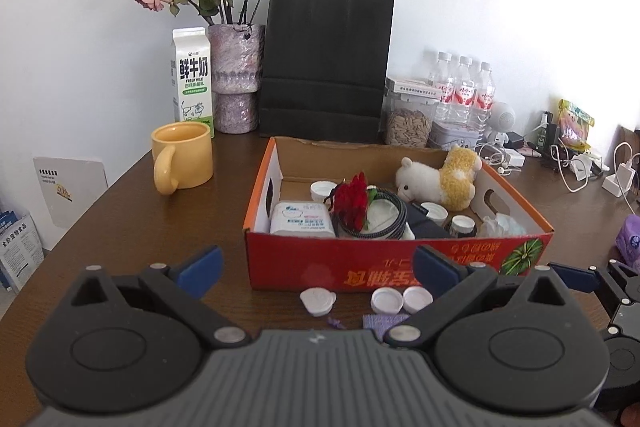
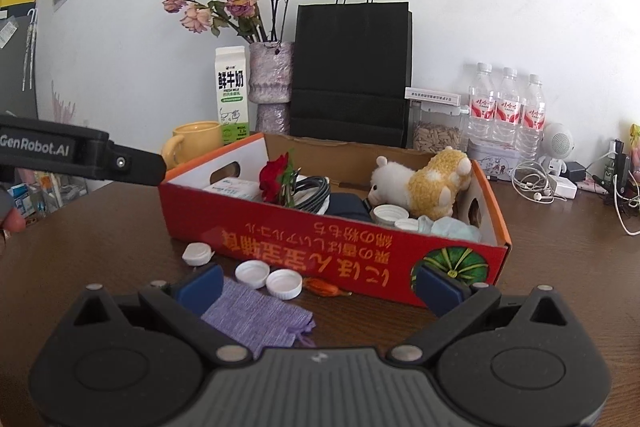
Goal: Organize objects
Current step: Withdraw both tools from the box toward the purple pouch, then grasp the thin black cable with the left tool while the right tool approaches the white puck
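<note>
A red cardboard box (image 1: 360,263) (image 2: 320,239) stands on the brown table and holds a plush alpaca (image 1: 440,179) (image 2: 420,183), a red rose (image 1: 352,201) (image 2: 276,179), a coiled cable (image 1: 384,223), a tissue pack (image 1: 302,219) and white caps. In front of the box lie three white caps (image 1: 386,299) (image 2: 253,274), a purple cloth pouch (image 2: 256,315) and an orange candy (image 2: 324,287). My left gripper (image 1: 316,267) is open and empty above the caps. My right gripper (image 2: 318,283) is open and empty above the pouch and candy.
A yellow mug (image 1: 182,157), milk carton (image 1: 192,79), vase of dried roses (image 1: 236,79), black paper bag (image 1: 326,63), seed jar (image 1: 408,119) and water bottles (image 1: 464,87) stand behind the box. Chargers and cables (image 1: 580,167) lie at the right.
</note>
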Demonstrator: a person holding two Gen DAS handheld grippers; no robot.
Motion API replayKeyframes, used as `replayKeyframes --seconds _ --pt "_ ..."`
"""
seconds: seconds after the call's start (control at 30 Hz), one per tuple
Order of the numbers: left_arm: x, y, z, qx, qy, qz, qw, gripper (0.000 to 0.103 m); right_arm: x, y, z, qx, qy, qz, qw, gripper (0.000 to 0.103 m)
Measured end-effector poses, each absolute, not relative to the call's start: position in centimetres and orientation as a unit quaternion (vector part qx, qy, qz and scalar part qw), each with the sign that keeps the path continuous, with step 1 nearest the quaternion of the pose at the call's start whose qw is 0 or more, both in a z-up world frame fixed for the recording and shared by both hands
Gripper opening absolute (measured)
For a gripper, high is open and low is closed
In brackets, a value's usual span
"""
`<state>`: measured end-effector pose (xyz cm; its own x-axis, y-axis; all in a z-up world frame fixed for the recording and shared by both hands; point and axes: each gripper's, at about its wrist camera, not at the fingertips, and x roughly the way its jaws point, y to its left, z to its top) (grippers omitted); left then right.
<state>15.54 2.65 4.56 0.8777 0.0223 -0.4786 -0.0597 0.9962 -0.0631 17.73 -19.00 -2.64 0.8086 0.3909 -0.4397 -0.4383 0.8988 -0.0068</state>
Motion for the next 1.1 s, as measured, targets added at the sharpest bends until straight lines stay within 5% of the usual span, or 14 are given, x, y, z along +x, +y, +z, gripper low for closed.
replayKeyframes --seconds 0.53,0.73,0.87,1.1 --pt "11.7 3.3 -0.1 -0.063 0.32 0.017 0.945 0.103 14.5 -17.2 -4.9 -0.058 0.266 0.267 0.925 0.103" --pt "11.7 3.2 -0.6 -0.076 0.328 0.01 0.942 0.103 14.8 -16.6 -5.7 -0.059 0.279 0.277 0.917 0.09" --pt "11.9 2.8 -1.0 -0.09 0.335 -0.005 0.938 0.091 14.9 -16.9 -5.9 -0.044 0.283 0.285 0.915 0.088" --pt "12.2 2.2 -1.5 -0.125 0.337 -0.037 0.932 0.051 15.2 -17.2 -6.1 -0.032 0.292 0.286 0.912 0.088"
